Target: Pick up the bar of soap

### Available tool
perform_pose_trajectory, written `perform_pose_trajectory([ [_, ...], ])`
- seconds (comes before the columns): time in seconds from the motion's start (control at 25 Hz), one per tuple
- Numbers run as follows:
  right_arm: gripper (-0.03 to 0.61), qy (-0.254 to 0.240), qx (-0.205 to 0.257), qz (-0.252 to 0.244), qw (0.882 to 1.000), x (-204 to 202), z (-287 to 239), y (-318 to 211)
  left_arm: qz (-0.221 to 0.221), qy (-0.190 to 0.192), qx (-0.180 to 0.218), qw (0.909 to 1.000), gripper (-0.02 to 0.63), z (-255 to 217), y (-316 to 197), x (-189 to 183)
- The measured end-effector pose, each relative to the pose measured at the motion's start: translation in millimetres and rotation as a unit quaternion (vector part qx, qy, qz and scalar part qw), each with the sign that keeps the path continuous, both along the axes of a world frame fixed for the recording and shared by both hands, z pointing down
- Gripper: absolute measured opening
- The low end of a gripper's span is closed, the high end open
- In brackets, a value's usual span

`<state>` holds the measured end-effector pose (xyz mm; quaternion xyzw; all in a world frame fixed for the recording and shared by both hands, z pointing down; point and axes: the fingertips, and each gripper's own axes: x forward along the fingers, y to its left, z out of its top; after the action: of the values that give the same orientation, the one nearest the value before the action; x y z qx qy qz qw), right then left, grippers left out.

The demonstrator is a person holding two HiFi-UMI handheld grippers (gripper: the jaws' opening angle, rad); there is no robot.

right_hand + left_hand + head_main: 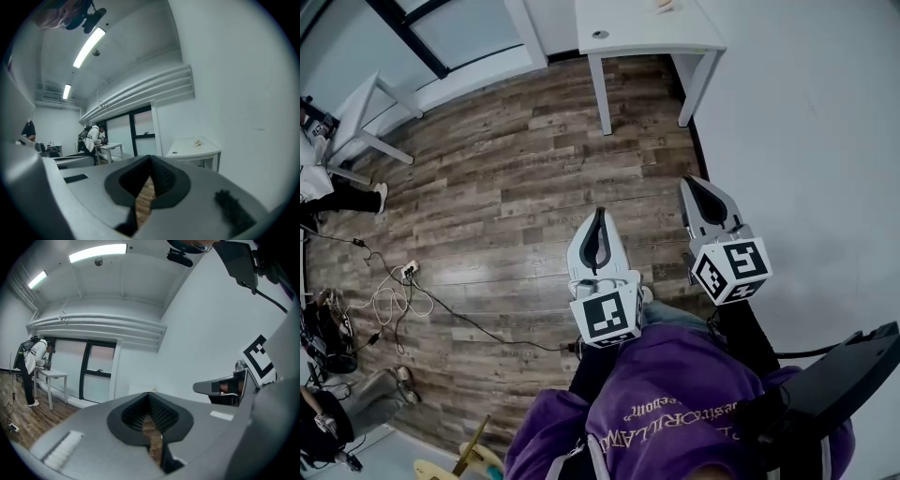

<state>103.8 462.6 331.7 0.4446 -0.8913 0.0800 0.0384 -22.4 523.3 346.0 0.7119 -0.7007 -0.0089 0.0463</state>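
A small pale object [664, 6], too far off to say if it is the bar of soap, lies on the white table [637, 37] at the far end of the room; the right gripper view shows this object [198, 142] on the tabletop [187, 149] too. My left gripper [600, 216] and right gripper [689, 182] hang side by side over the wooden floor, well short of the table. Both are shut with nothing between the jaws. The left gripper [149, 394] points toward the wall; the right gripper [150, 158] points toward the table.
A white wall [825, 141] runs along the right. Cables [403, 291] trail over the floor at left. A person [91, 138] in white stands at another white table [110, 147] by the windows. My purple hoodie [666, 403] fills the bottom.
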Motion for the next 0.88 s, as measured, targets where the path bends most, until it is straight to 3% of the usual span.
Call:
perform_pose_trajectory([
  [0.28, 0.009, -0.004, -0.006, 0.004, 1.000, -20.6, 1.7, -48.1, -0.001, 0.003, -0.006, 1.0000, 0.005, 1.0, -45.4, -23.0],
  [0.56, 0.009, -0.009, 0.000, 0.023, 1.000, -53.0, -3.6, -121.6, 0.020, -0.016, 0.009, 0.9996, 0.005, -13.7, -124.7, -55.7],
  [0.88, 0.009, -0.009, -0.001, 0.030, 1.000, -98.1, -5.9, -193.0, 0.039, 0.001, 0.015, 0.9991, 0.005, -17.3, -201.0, -97.5],
])
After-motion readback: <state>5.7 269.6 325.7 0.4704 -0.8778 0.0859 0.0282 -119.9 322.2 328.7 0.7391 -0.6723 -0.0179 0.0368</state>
